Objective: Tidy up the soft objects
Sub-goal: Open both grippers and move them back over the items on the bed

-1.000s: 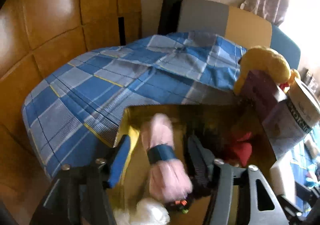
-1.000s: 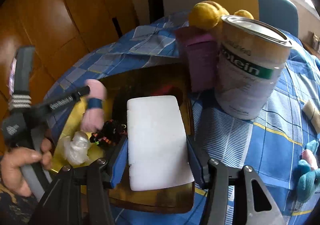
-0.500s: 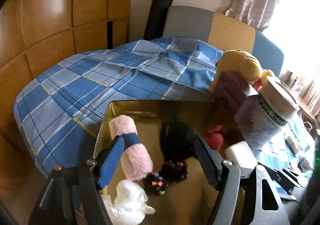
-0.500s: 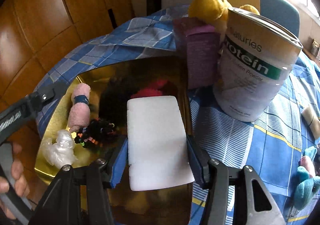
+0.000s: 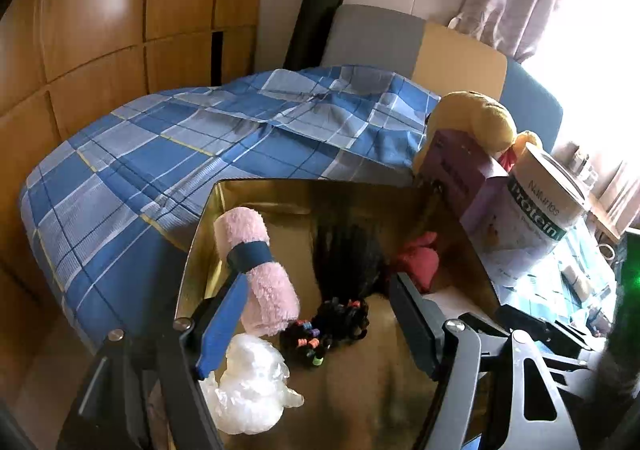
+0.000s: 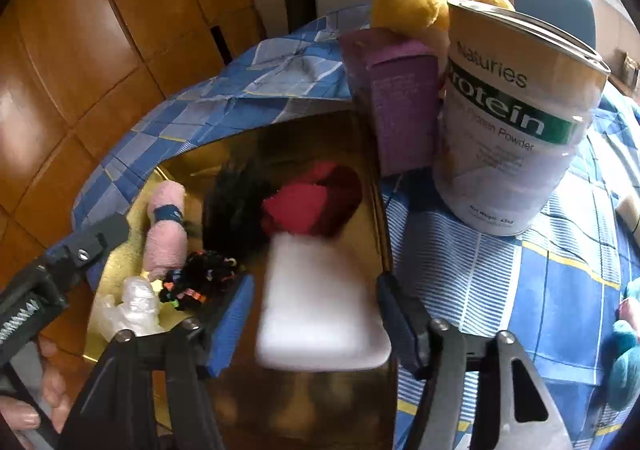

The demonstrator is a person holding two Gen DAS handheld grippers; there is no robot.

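The right tool (image 6: 314, 314) was opening, a white foam block (image 6: 320, 302) loose between its pads, long axis pointing away over the gold tray (image 6: 372, 209). The left tool (image 5: 316, 314) stood half-open and empty above a pink rolled towel (image 5: 256, 270) lying lengthwise.

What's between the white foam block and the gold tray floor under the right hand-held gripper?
Nothing visible. The white foam block sits blurred between the opening jaws of the right hand-held gripper, over bare gold tray floor. The red plush lies just beyond it.
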